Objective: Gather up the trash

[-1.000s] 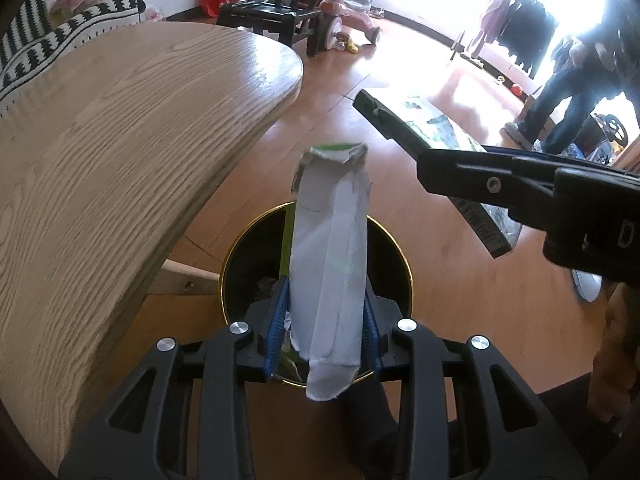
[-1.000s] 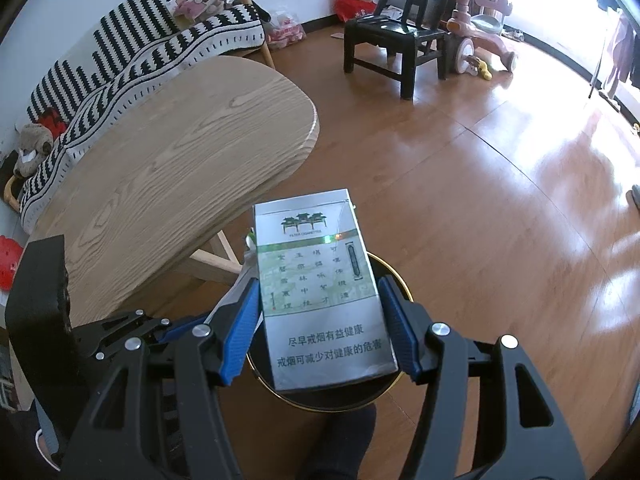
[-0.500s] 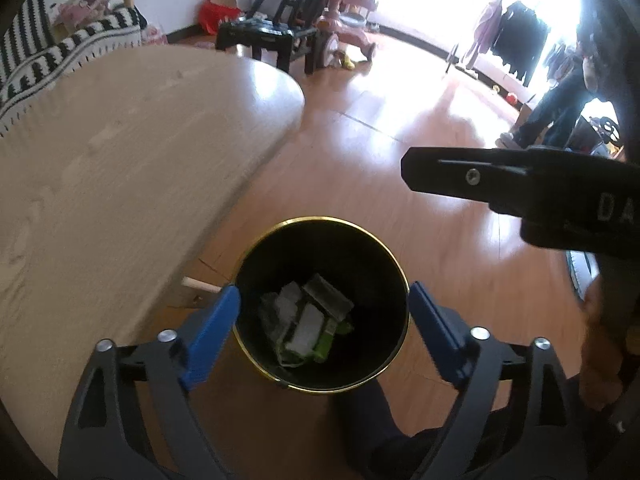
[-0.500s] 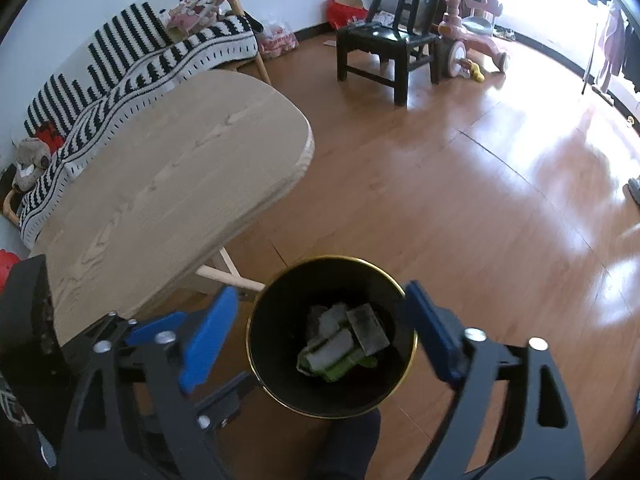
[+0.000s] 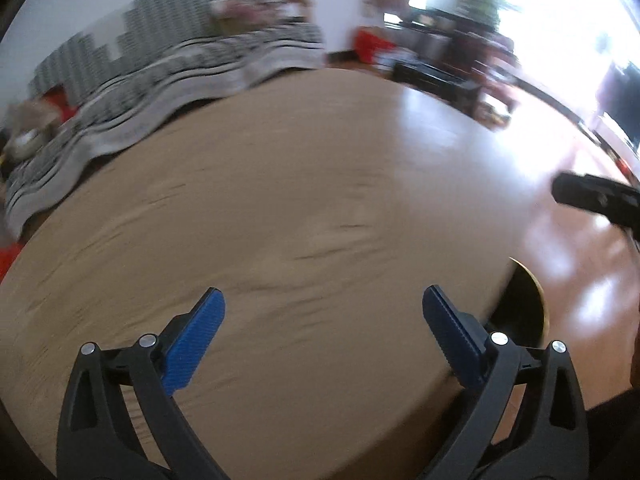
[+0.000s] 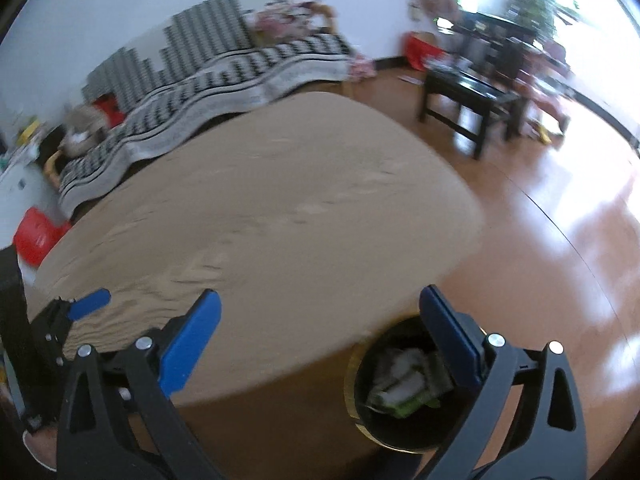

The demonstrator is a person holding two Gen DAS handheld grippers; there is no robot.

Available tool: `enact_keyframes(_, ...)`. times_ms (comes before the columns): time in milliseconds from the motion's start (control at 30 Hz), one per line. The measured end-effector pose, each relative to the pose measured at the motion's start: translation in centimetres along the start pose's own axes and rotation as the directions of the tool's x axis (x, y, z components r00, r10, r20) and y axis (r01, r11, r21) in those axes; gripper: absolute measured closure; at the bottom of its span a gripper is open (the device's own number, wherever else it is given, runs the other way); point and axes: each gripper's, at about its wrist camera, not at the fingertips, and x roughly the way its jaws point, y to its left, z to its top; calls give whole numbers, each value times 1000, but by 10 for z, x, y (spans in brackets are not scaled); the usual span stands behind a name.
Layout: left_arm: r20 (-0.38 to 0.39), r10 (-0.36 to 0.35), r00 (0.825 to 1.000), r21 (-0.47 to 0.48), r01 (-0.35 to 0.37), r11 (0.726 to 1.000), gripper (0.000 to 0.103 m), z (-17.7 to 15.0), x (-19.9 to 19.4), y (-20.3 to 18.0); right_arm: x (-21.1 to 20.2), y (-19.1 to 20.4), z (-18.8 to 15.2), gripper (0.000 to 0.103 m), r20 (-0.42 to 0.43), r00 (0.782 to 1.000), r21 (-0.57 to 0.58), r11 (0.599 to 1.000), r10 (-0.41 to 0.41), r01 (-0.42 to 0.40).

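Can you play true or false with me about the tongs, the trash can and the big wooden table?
1. Both tongs are open and hold nothing. True: left tongs, right tongs.
2. The trash can is empty. False: crumpled packs lie inside it.
3. The trash can stands on the wooden table. False: it stands on the floor beside the table's edge.
4. A striped sofa is behind the table. True.
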Motion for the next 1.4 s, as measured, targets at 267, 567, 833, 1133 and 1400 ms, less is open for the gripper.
enact_keyframes(267, -1, 191, 982, -187, -188, 964, 7, -26, -41, 132, 28, 150, 4, 7, -9, 994, -247, 964, 105, -104)
enact_keyframes(567, -37, 269, 962, -288, -268, 920, 7, -63, -66, 204, 58, 249, -8, 7, -61, 984, -371, 911, 169, -179)
enact_keyframes(833, -63, 280, 958, -324, -285, 902, 7, -79, -66, 228, 76, 277, -9, 7, -86, 981, -376, 906, 176, -195)
enact_keyframes(1133, -65, 257, 964, -347, -263, 900, 7, -79, -65, 232, 79, 275, -11, 7, -100, 979, -370, 907, 178, -202)
enact_keyframes(1400, -70, 256, 964, -342, -265, 902, 7, -75, -62, 230, 77, 267, -9, 7, -97, 979, -360, 911, 179, -202)
